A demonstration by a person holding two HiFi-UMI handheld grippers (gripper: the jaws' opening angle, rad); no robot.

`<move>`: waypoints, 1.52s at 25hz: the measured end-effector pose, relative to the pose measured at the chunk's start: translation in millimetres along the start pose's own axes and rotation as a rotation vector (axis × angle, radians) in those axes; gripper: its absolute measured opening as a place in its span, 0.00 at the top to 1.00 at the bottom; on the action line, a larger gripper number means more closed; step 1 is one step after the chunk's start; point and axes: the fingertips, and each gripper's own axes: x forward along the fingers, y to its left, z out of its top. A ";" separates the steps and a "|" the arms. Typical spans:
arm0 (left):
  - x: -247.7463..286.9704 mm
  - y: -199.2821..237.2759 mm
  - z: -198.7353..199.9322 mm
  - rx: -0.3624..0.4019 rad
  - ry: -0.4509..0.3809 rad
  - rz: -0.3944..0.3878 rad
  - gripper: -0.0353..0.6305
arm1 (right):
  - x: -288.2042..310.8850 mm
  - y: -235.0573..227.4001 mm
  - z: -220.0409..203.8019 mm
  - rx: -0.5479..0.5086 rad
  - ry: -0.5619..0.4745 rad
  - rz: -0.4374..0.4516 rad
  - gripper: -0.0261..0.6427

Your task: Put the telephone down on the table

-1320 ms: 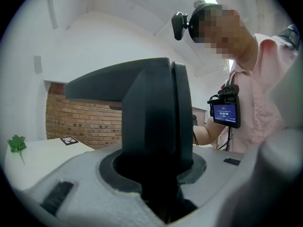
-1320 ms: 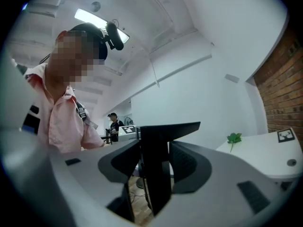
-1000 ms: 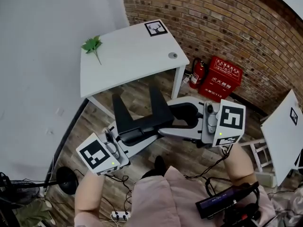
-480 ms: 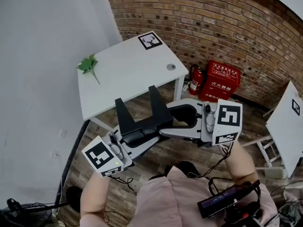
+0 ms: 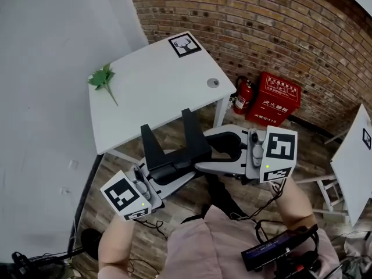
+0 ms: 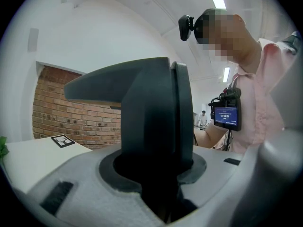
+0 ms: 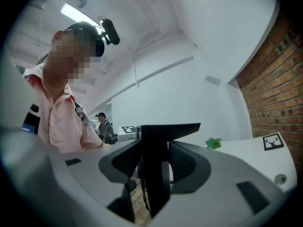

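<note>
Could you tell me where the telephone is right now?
Head view, centre: the telephone is held in the air between the left gripper and right gripper, just short of the table.

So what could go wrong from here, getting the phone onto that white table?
1. The telephone hangs over the floor, apparently short of the table's near edge, gripped by the left gripper and the right gripper; if either slips, it likely drops.
2. Coming in too low could knock it against that edge.
3. Set near the left corner, it may land on the green sprig.
</note>
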 end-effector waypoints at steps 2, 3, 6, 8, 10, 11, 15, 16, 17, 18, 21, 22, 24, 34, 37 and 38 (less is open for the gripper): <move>6.9 19.2 -7.2 -0.022 0.012 0.005 0.70 | 1.2 -21.6 -5.9 0.020 0.003 0.003 0.68; 11.2 29.4 -9.5 -0.032 0.017 0.008 0.70 | 1.0 -33.1 -7.8 0.030 0.006 0.006 0.68; 27.3 63.7 -9.7 -0.050 0.023 0.017 0.70 | -1.6 -71.6 -7.0 0.049 0.010 0.022 0.68; 37.3 89.6 -8.2 -0.055 0.027 0.021 0.70 | -1.5 -99.6 -4.1 0.054 0.011 0.031 0.68; 45.5 115.0 -6.7 -0.063 0.033 0.028 0.70 | 0.2 -126.8 -1.4 0.063 0.013 0.041 0.68; 49.3 127.3 -5.6 -0.071 0.034 0.034 0.70 | 1.3 -139.9 0.4 0.069 0.013 0.048 0.68; 62.0 174.9 0.8 -0.105 0.034 0.067 0.70 | 7.5 -190.1 9.5 0.096 0.010 0.080 0.68; 64.9 186.1 2.6 -0.110 0.034 0.077 0.70 | 9.0 -201.4 12.2 0.100 0.010 0.090 0.68; 67.8 196.7 4.9 -0.115 0.034 0.087 0.70 | 10.2 -212.1 15.2 0.103 0.010 0.100 0.68; 70.8 207.1 7.8 -0.120 0.031 0.098 0.70 | 11.2 -222.5 18.7 0.105 0.010 0.111 0.68; 77.5 236.1 18.6 -0.131 0.019 0.130 0.70 | 15.5 -250.9 31.7 0.106 0.005 0.140 0.68; 78.5 245.3 22.3 -0.133 0.015 0.139 0.70 | 17.8 -259.5 36.3 0.105 0.002 0.149 0.68; 77.9 264.4 29.4 -0.127 0.010 0.161 0.70 | 25.0 -276.0 45.4 0.094 -0.003 0.171 0.68; 55.4 331.2 42.7 -0.089 0.004 0.205 0.70 | 69.7 -327.1 64.4 0.051 0.001 0.214 0.68; 42.5 357.1 31.1 -0.118 0.000 0.205 0.70 | 92.7 -348.0 54.4 0.074 0.023 0.215 0.68; 38.2 367.2 26.4 -0.130 -0.001 0.203 0.70 | 101.0 -356.4 50.5 0.083 0.030 0.212 0.68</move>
